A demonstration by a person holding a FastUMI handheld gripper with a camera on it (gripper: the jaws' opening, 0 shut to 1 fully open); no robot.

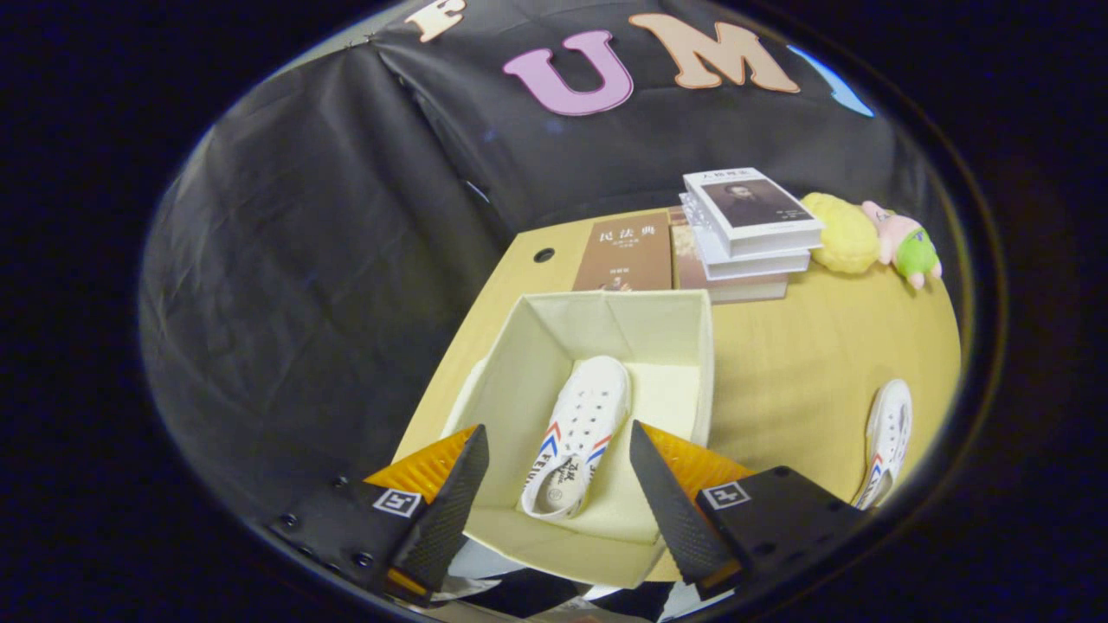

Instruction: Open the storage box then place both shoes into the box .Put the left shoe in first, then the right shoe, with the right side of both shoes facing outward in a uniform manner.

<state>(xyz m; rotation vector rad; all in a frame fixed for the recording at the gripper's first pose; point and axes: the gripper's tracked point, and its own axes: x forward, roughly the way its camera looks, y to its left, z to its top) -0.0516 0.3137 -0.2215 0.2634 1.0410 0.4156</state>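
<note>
Hovering above the open box (684,346), gripper (558,484) with jaws wide apart and holding nothing. Lying inside the box, between the fingers: one shoe (578,437), sole down, toe pointing to 12 o'clock, heel toward the gripper. Probably the left shoe, since the task is asking for it first; not possible to confirm from here. Resting a little toward the left wall, likely leaving room at 3 o'clock for the partner. Waiting on the table (779,381) outside the box, at 4 o'clock from it: second shoe (889,433), well apart from the gripper. Sitting beyond the box at 12 to 1 o'clock: books (744,225), and a plush toy (874,238) at 2 o'clock. Next, by judgement: reaching toward 4 o'clock for the second shoe.
</note>
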